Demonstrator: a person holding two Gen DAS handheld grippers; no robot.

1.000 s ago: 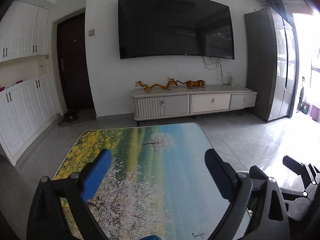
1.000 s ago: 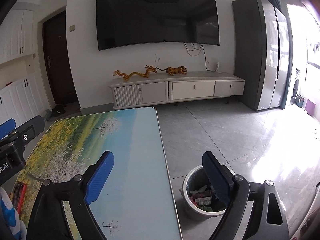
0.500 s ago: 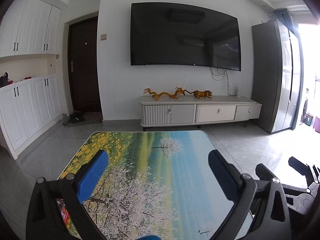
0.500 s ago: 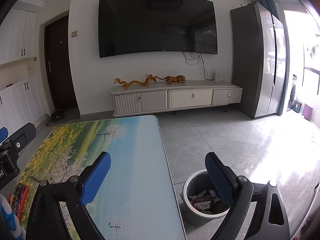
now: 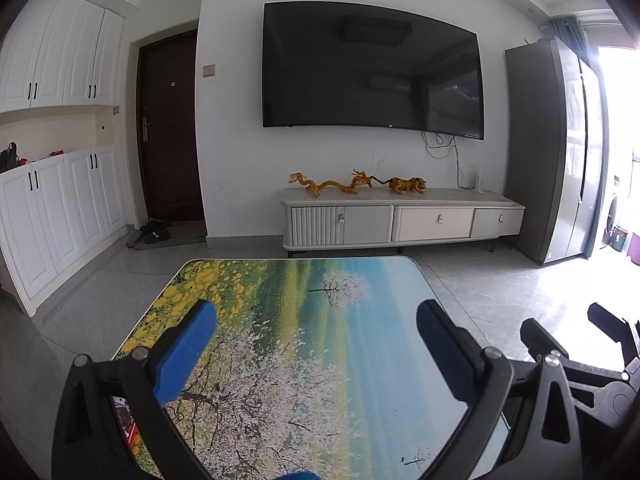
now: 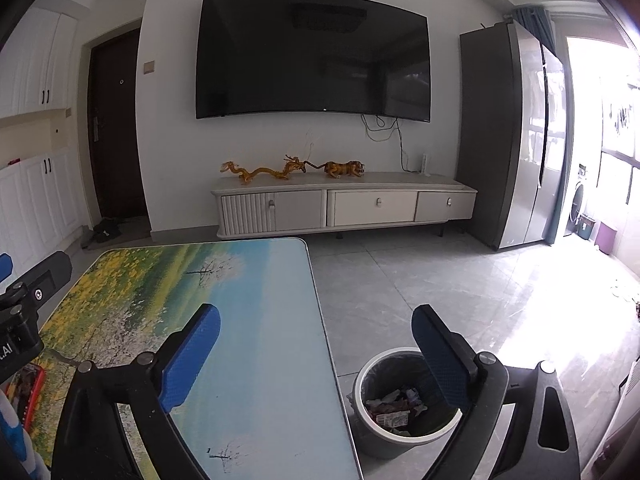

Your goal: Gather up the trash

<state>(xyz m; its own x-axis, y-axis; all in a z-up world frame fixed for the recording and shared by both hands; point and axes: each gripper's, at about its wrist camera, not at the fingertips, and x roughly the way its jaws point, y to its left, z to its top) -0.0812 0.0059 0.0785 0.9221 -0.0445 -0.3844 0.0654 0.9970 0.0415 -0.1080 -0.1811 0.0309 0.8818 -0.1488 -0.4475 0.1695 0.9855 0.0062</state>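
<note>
A low table point(image 5: 304, 320) with a painted landscape top fills the near part of both views; it also shows in the right wrist view point(image 6: 256, 320). My left gripper point(image 5: 316, 320) is open and empty above it. My right gripper point(image 6: 316, 320) is open and empty over the table's right edge. A grey waste bin point(image 6: 362, 396) with a dark liner stands on the floor right of the table, with crumpled wrappers point(image 6: 394, 404) inside. A red packet point(image 6: 30, 384) lies at the table's near left; a sliver of it shows behind my left finger point(image 5: 124, 420).
A white TV cabinet point(image 5: 400, 220) with golden figurines stands against the far wall under a big TV point(image 5: 372, 76). A grey fridge point(image 6: 508, 140) stands at the right, white cupboards point(image 5: 52, 208) and a dark door at the left. Tiled floor lies between.
Both grippers have tilted upward and pulled back a little, so more wall and less table shows. The red packet has come into the left wrist view. Both stay open.
</note>
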